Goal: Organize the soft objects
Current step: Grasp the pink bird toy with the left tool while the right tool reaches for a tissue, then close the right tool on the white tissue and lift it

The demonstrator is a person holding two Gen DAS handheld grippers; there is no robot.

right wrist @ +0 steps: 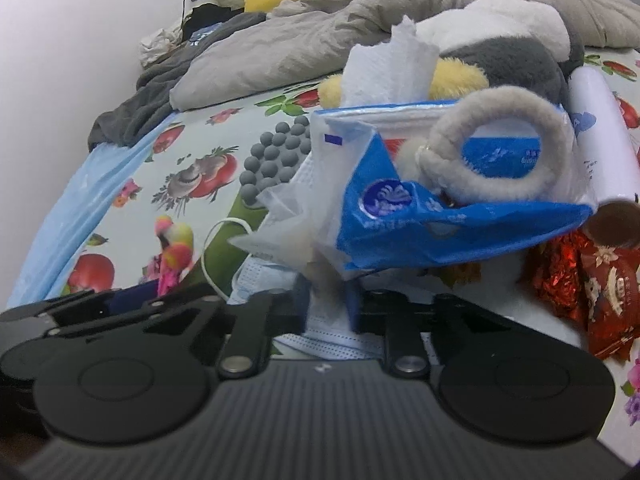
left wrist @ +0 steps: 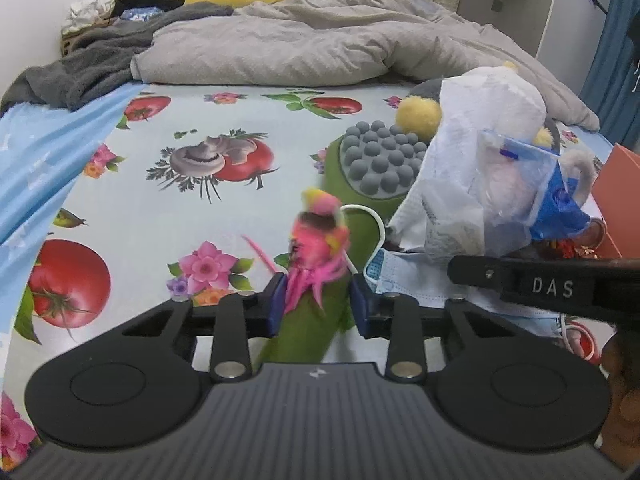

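Observation:
My left gripper (left wrist: pixel 319 306) is shut on the green handle of a massager (left wrist: pixel 380 160) with a grey knobbed head. The feather tail of a pink and yellow toy bird (left wrist: pixel 320 232) is caught between the same pads. My right gripper (right wrist: pixel 328 306) is shut on a fold of a light blue face mask (right wrist: pixel 332 336), just under a crumpled white tissue (right wrist: pixel 288 224). Above that lies a blue tissue pack (right wrist: pixel 420 216) with a fluffy grey ring (right wrist: pixel 496 100) on it. A grey, white and yellow plush toy (right wrist: pixel 512 60) sits behind the pack.
Everything lies on a bed with a tomato-print sheet (left wrist: pixel 140 208). A beige duvet (left wrist: pixel 320 40) and a dark grey blanket (left wrist: pixel 100 60) are bunched at the far end. At the right are a white roll (right wrist: pixel 600 148), red foil packets (right wrist: pixel 600 288) and an orange box (left wrist: pixel 620 184).

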